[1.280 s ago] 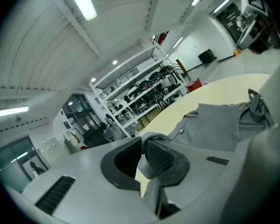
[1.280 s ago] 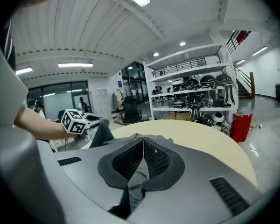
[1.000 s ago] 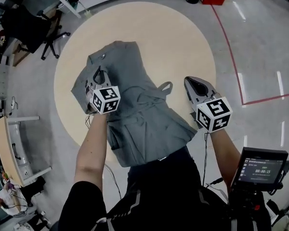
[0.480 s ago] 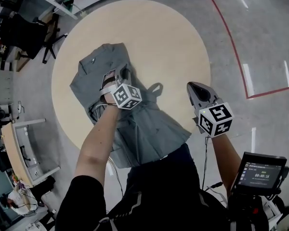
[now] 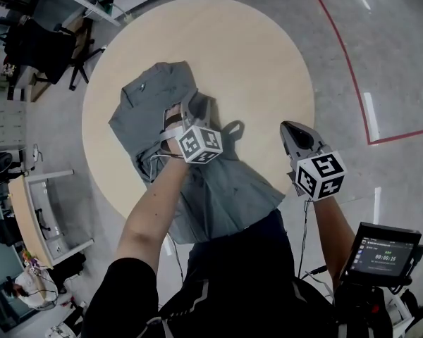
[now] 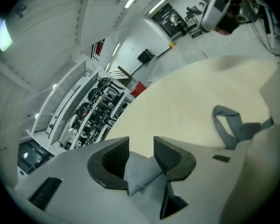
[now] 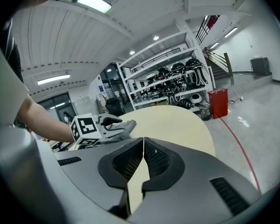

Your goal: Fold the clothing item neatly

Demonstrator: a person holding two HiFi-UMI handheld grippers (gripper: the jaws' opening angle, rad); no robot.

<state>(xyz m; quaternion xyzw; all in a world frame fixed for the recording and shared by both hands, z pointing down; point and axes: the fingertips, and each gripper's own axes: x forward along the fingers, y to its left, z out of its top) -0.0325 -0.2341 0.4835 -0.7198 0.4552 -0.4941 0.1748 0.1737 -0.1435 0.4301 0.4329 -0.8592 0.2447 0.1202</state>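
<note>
Not much to read here, honestly. The only real text is on the small screen [image 5: 381, 253] at the bottom right of the head view. It shows a timer in light digits that looks like 00:00:16, and the tiny line of print above it is too small to make out. Other than that, the cube [image 5: 199, 144] on the left gripper [image 5: 192, 111] and the cube [image 5: 319, 175] on the right gripper [image 5: 292, 131] carry black-and-white square marker patterns. Those are coded blocks rather than letters or numbers, so nothing on them reads as words.
</note>
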